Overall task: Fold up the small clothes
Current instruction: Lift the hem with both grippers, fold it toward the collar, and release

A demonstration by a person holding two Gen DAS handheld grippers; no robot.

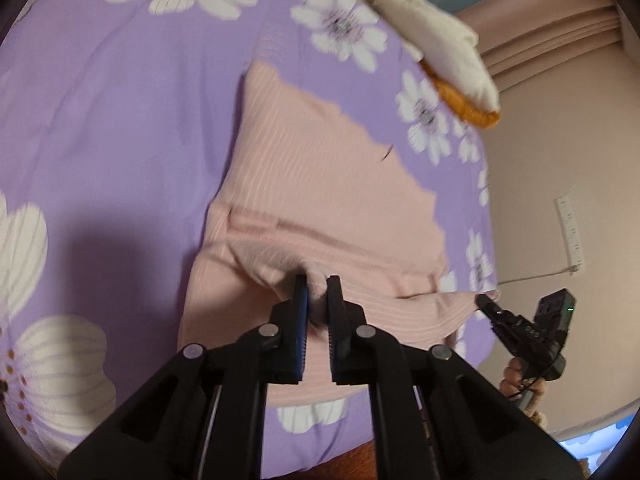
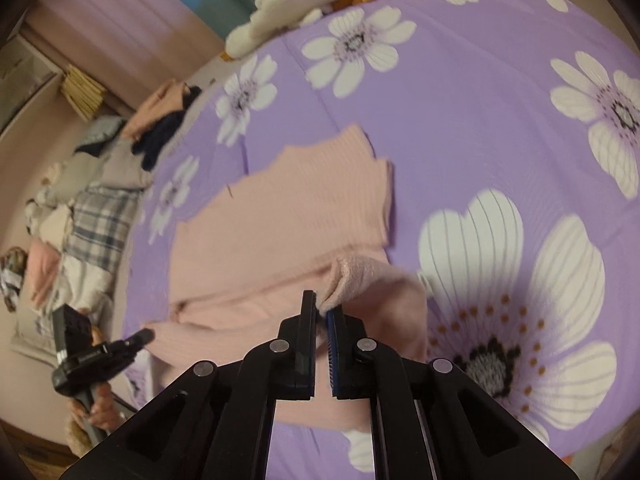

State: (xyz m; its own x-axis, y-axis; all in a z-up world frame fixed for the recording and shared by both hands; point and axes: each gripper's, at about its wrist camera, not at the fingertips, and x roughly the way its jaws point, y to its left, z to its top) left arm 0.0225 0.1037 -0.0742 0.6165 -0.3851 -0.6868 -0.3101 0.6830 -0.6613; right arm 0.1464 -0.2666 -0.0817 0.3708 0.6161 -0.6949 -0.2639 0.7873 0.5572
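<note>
We see a pink garment (image 1: 320, 200) of ribbed knit cloth, matt, with fine lines running across it; the folded-up part near the fingers looks fuzzier and softer on its underside (image 2: 360, 276). It lies on a bedsheet (image 1: 120, 120) of smooth, thin woven cloth, matt lilac printed with white flowers. The left gripper (image 1: 317, 292) and right gripper (image 2: 325, 305) look like matt black plastic, with round, dull-silver metal pins at the joints (image 1: 268, 330) and blue ridged pads (image 2: 332, 344) on the finger faces. At the bed's far edge we see a plush toy (image 1: 440, 40), white and orange, with a nubbly, fleecy surface. A heap of mixed cloth (image 2: 96, 208) includes a plaid weave.
</note>
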